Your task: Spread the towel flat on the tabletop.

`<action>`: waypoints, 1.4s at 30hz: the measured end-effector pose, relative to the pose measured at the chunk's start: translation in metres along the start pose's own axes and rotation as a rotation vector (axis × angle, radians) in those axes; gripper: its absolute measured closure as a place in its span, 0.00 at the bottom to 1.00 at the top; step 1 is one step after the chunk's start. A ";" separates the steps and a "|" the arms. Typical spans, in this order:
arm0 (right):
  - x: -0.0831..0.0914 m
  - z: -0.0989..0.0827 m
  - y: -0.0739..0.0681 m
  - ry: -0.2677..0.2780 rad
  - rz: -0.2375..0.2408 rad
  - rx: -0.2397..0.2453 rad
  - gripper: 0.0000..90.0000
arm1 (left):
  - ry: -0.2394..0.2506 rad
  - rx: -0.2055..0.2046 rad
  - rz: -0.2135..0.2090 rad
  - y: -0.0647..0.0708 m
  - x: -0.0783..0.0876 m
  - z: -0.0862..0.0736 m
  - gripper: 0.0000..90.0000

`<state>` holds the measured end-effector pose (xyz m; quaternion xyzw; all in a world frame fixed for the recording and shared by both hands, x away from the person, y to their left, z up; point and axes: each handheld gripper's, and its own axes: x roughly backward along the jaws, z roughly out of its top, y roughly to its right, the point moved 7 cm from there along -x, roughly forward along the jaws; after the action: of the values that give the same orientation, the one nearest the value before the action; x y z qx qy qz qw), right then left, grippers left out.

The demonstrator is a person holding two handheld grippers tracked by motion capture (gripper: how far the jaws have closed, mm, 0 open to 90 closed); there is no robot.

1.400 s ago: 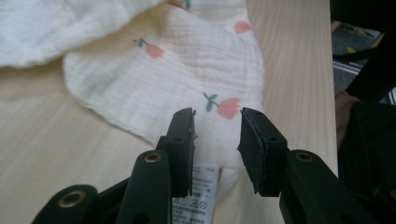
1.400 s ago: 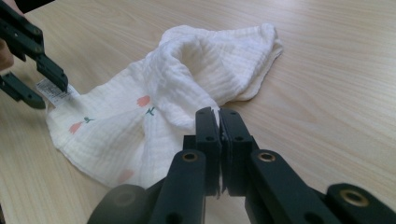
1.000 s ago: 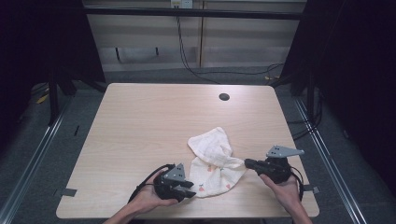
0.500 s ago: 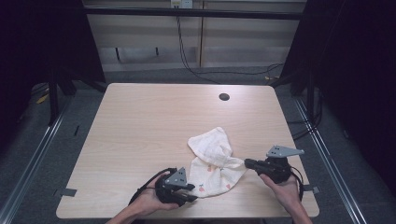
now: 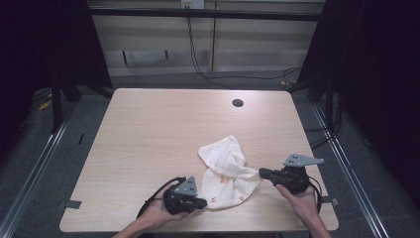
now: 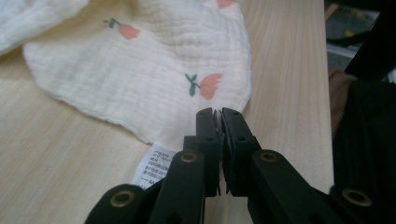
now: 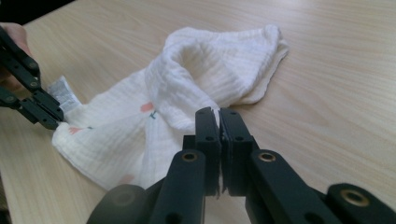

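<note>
A white crinkled cloth [image 5: 225, 168] with small pink flower prints lies bunched on the wooden table [image 5: 148, 129], near its front edge. My left gripper [image 5: 203, 202] is at the cloth's near left corner, beside its white label [image 6: 154, 163]. Its jaws have just been closing and now stand together [image 6: 218, 112], with a thin sliver of the cloth's edge [image 6: 140, 70] pinched between them. My right gripper [image 5: 261, 172] is shut on the cloth's right end, and in the right gripper view the fabric [image 7: 196, 79] gathers toward the closed tips [image 7: 218, 111]. That view has the left gripper [image 7: 56, 122] at its left.
A round dark hole [image 5: 237, 103] sits near the table's far edge. Bare wood spreads behind and to the left of the cloth. Metal rails and cables run along the floor beside the table. The table's front edge is just below both hands.
The left hand has shifted slightly at the cloth's near corner. The right gripper and the cloth have kept their places.
</note>
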<state>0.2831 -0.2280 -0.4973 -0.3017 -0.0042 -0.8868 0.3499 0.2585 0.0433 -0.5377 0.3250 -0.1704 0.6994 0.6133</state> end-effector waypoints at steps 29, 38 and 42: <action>0.055 0.147 -0.015 0.278 0.044 0.017 0.97 | 0.402 0.062 0.138 -0.063 0.170 0.104 0.97; 0.059 0.188 -0.009 0.300 0.014 -0.025 0.97 | 0.409 0.081 0.199 -0.086 0.199 0.123 0.97; 0.055 0.197 -0.006 0.296 0.004 -0.036 0.97 | 0.430 0.105 0.228 -0.097 0.203 0.126 0.97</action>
<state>0.3523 -0.2144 -0.3052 -0.1740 0.0641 -0.9208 0.3431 0.3764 0.1332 -0.3261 0.1789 -0.0351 0.8249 0.5351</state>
